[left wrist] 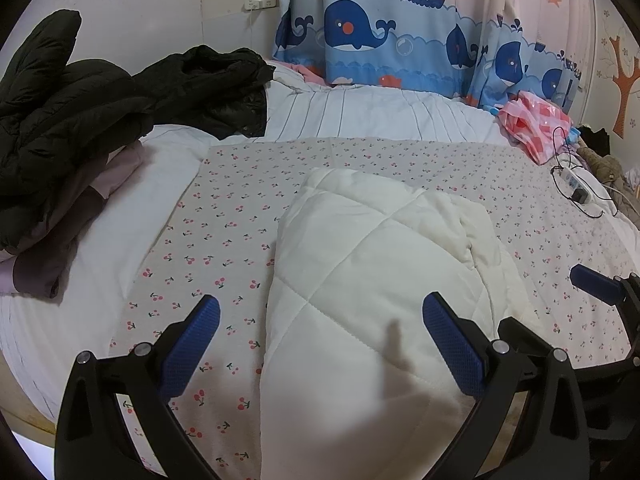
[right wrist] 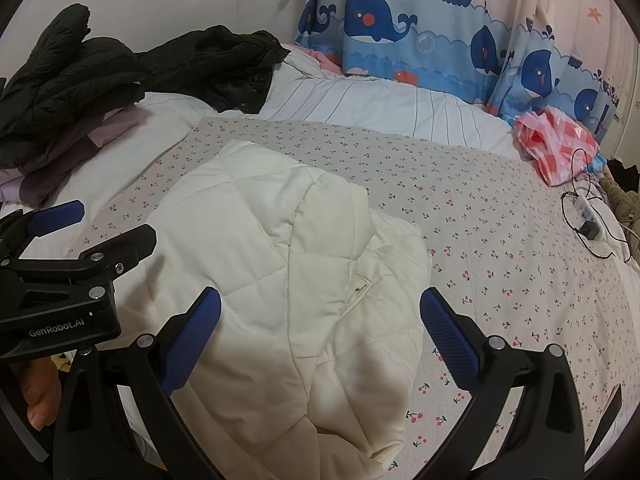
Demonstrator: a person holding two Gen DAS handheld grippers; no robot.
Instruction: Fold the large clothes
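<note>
A white quilted jacket (left wrist: 376, 280) lies folded into a compact bundle on the cherry-print sheet (left wrist: 240, 184); in the right wrist view the jacket (right wrist: 288, 280) has a sleeve folded over its top. My left gripper (left wrist: 320, 332) hovers over its near end, open, nothing between the blue pads. My right gripper (right wrist: 320, 328) also stands open above the jacket's near part. The left gripper (right wrist: 60, 216) shows at the left edge of the right wrist view, and the right gripper's fingertip (left wrist: 592, 280) at the right edge of the left wrist view.
Black puffer coats (left wrist: 80, 96) are piled on folded mauve clothes (left wrist: 60, 220) at the bed's left. A pink checked bag (left wrist: 536, 124) and a power strip with cables (left wrist: 576, 188) lie at the right. A whale curtain (left wrist: 380, 40) hangs behind. A hand (right wrist: 40, 396) holds the left gripper.
</note>
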